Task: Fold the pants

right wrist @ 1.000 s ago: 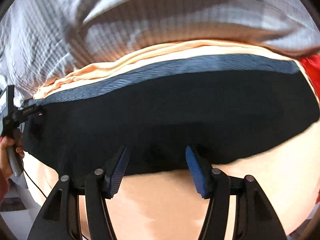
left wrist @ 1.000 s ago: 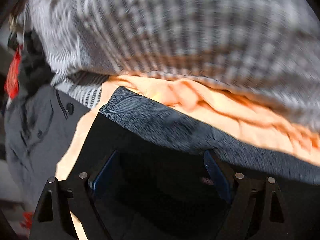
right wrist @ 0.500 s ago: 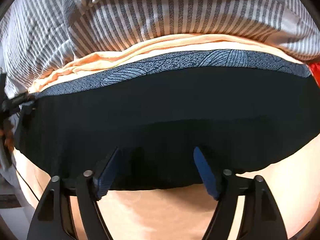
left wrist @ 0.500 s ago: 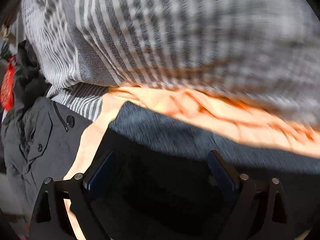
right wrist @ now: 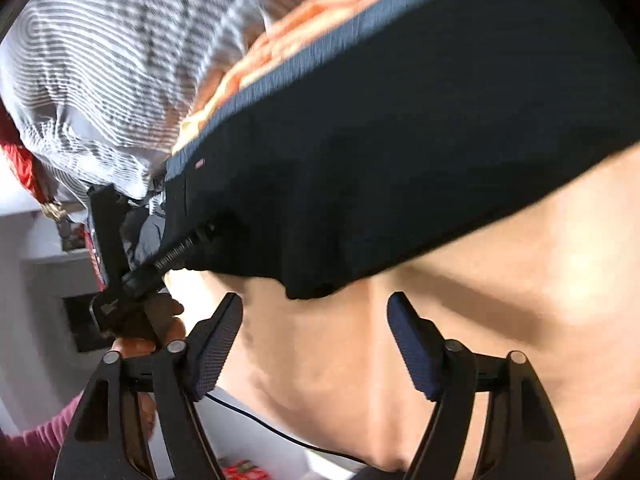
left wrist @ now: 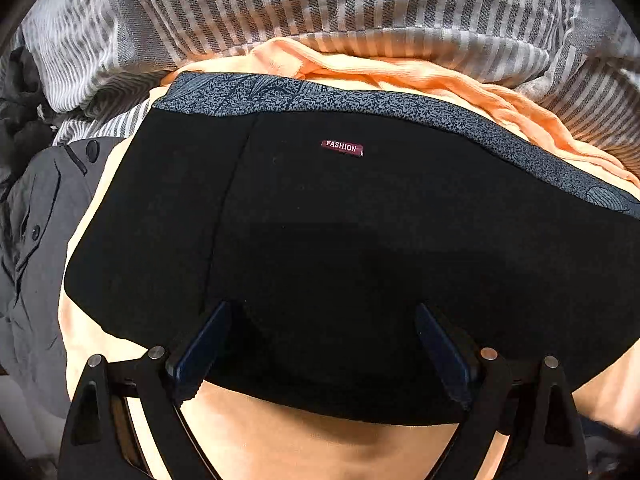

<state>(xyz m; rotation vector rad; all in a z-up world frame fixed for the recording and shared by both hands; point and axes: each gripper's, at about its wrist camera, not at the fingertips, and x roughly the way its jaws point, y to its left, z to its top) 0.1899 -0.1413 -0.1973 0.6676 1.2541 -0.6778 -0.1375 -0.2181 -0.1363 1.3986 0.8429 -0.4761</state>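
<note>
Folded black pants (left wrist: 360,240) with a grey patterned waistband (left wrist: 360,100) and a small "FASHION" label (left wrist: 342,147) lie on an orange sheet (left wrist: 280,440). My left gripper (left wrist: 322,312) hangs open over their near edge, its fingers wide apart above the black cloth. In the blurred right wrist view the pants (right wrist: 400,140) fill the upper right. My right gripper (right wrist: 316,300) sits just off their near corner over the orange sheet (right wrist: 440,320); its jaws are closing with nothing between them. A hand (right wrist: 160,328) holds the left gripper (right wrist: 180,248) at the pants' left edge.
Grey-and-white striped bedding (left wrist: 320,8) is bunched behind the pants. A dark grey jacket (left wrist: 36,220) lies at the left. A red item (right wrist: 20,164) and pale furniture (right wrist: 40,280) show at the far left, and a thin black cable (right wrist: 280,428) crosses below.
The left view has pulled back, so the pants' label and near edge now show. The right gripper swung off the pants' near edge toward their corner, and its view rolled. Both jaws widened.
</note>
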